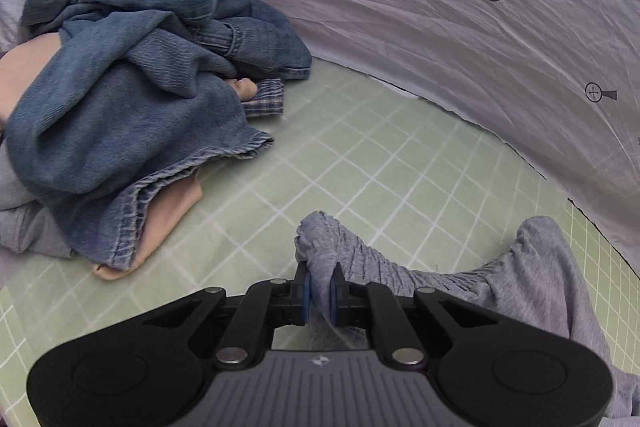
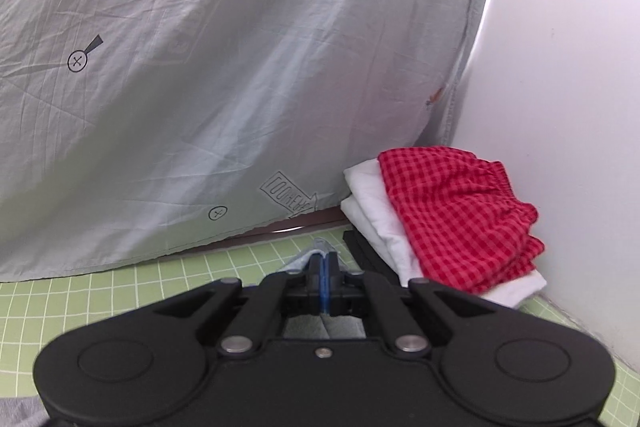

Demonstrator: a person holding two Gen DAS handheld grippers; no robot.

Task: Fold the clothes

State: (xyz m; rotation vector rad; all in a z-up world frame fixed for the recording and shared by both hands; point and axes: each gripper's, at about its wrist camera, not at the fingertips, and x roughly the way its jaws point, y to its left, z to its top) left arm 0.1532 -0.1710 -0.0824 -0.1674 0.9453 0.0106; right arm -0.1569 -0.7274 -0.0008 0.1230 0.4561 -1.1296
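Grey garment (image 1: 500, 279) is lying bunched on the green grid mat (image 1: 360, 155) at 4 o'clock, left gripper (image 1: 320, 285) clamping its gathered edge, right gripper (image 2: 323, 277) pinching pale cloth.

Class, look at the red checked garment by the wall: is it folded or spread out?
Folded. The red checked garment lies doubled in layers, gathered waistband along its edge, resting on a folded white garment.

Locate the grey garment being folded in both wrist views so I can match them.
Left wrist: grey garment at lower right, its bunched waistband pinched in the left gripper.
Right wrist: only a small bunch of it at lower centre, clamped in the right gripper.
Shared landmark: green grid mat.
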